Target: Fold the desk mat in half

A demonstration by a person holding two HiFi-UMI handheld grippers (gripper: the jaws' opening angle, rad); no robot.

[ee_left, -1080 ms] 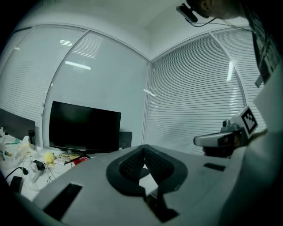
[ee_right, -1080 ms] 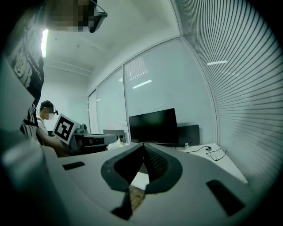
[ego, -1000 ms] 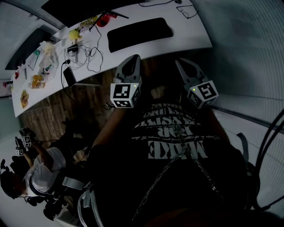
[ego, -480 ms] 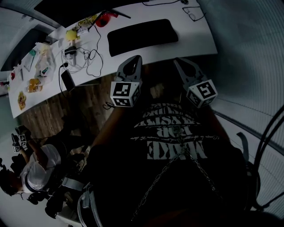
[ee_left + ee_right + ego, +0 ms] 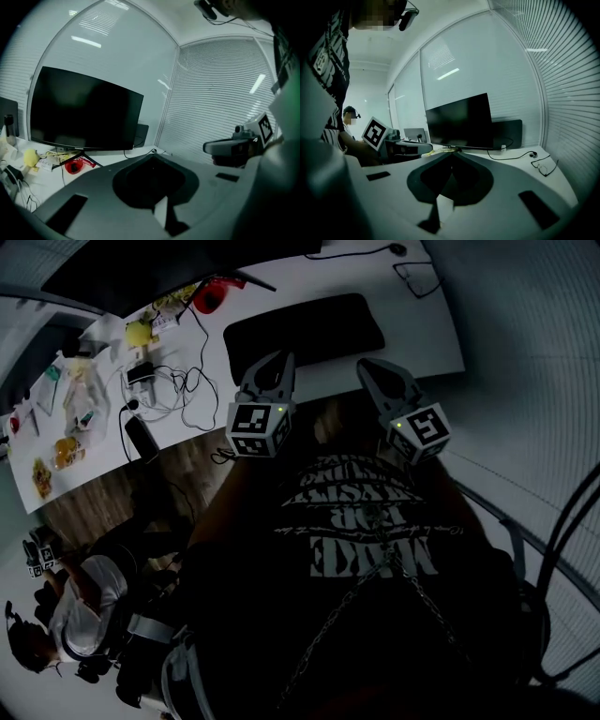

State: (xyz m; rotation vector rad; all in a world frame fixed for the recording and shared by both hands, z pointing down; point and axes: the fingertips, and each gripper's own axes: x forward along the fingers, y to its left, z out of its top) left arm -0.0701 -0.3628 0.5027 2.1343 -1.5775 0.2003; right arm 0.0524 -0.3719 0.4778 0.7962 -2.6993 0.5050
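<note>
The black desk mat (image 5: 305,324) lies flat on the white desk (image 5: 427,329), near its front edge. My left gripper (image 5: 283,357) is shut with nothing in it, and its tip shows over the mat's near left edge. My right gripper (image 5: 364,365) is also shut and empty, with its tip at the desk's front edge below the mat's right end. I cannot tell whether either one touches the mat. In the left gripper view the jaws (image 5: 152,156) meet, and in the right gripper view they (image 5: 451,153) meet too. Both pairs of jaws hide the mat.
A dark monitor (image 5: 84,115) stands at the back of the desk. Glasses (image 5: 417,277) lie at the right end. A red object (image 5: 208,293), a yellow object (image 5: 138,332) and tangled cables (image 5: 178,371) lie left of the mat. Another person (image 5: 75,606) sits at lower left.
Both grippers have moved forward and down towards the desk. Their tips were over the floor short of the desk's edge and now reach the mat's near edge. Both stayed shut.
</note>
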